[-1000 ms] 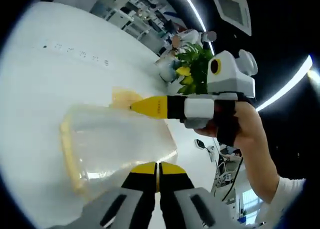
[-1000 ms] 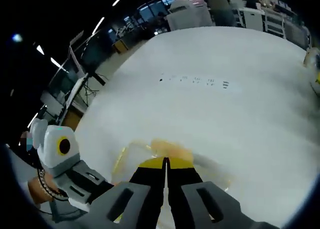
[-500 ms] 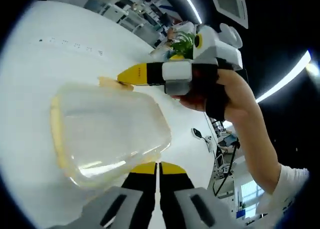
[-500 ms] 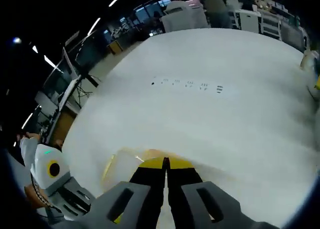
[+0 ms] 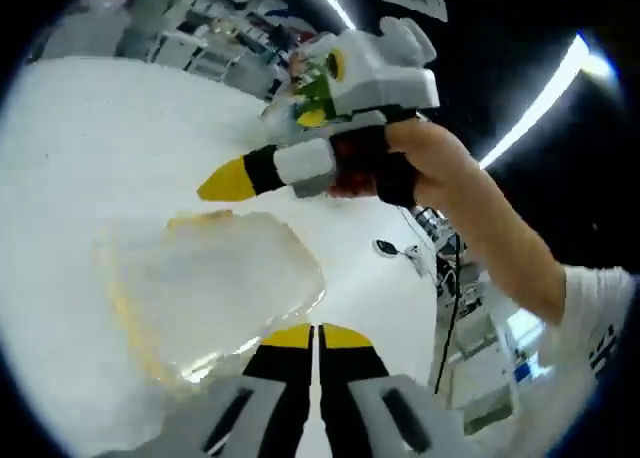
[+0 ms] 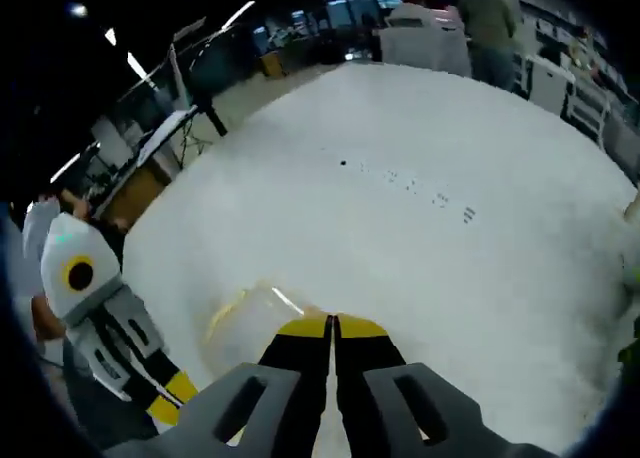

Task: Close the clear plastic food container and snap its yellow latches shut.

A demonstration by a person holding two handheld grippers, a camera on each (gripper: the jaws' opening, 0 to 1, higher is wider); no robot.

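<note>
The clear plastic container (image 5: 215, 283) lies on the white table (image 5: 90, 138), with a yellow strip (image 5: 122, 313) along its left side and a pale yellow latch (image 5: 200, 219) at its far edge. My left gripper (image 5: 316, 335) is shut, its yellow tips at the container's near edge. My right gripper (image 5: 226, 181), held by a hand (image 5: 440, 178), hovers shut just past the far latch and apart from it. In the right gripper view the right gripper (image 6: 332, 326) is shut over the container (image 6: 250, 313), and the left gripper (image 6: 168, 400) stands at the lower left.
A potted plant with yellow flowers (image 5: 312, 88) stands on the table behind the right gripper. Small black marks (image 6: 410, 183) dot the white table (image 6: 420, 108). A person (image 6: 485, 18) stands beyond the far edge, among desks and shelves.
The right gripper has lifted off the container's far latch and now hovers above and beyond it. Both views have tilted with the hands.
</note>
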